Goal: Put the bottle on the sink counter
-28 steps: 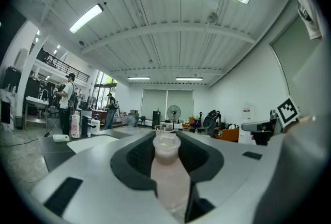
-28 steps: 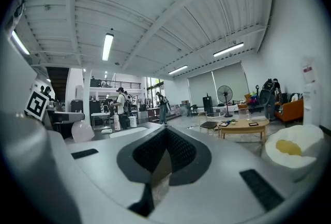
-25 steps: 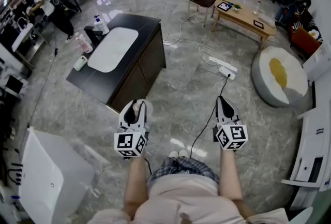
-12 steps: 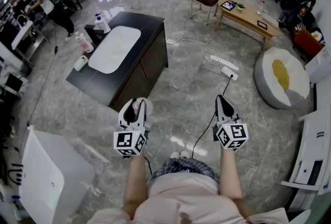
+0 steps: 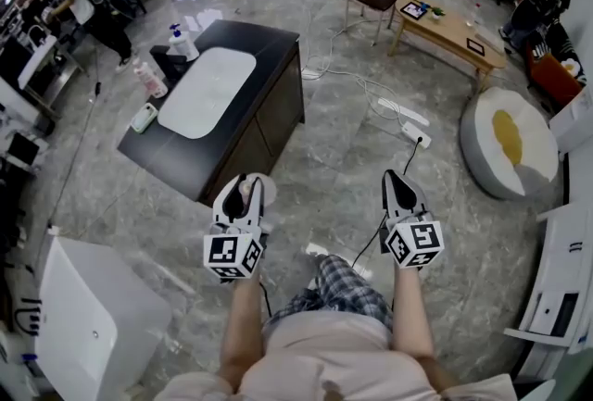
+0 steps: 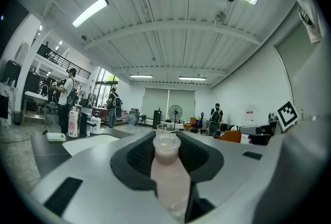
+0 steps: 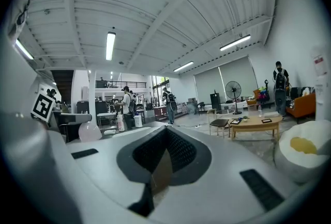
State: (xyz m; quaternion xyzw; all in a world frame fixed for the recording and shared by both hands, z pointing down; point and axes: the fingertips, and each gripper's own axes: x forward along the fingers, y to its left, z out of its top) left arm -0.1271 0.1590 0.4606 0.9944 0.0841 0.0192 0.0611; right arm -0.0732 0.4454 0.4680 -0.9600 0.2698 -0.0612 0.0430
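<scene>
Left gripper (image 5: 243,188) grasping 1 bottle (image 6: 168,166), pale pink liquid inside. Right gripper (image 7: 161,163) clenched, nothing in it. Dark sink counter (image 5: 273,52), white basin (image 5: 208,86), ahead on grey marble floor (image 5: 334,158).

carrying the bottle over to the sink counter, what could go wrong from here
A black cable runs across the floor by the person's feet, so a trip on the way to the sink counter is possible. The left tool clamps the bottle with its top sticking out past the jaws; it might pivot or slip when set down. A pump bottle and a pink bottle already stand at the counter's edge and could get knocked.
</scene>
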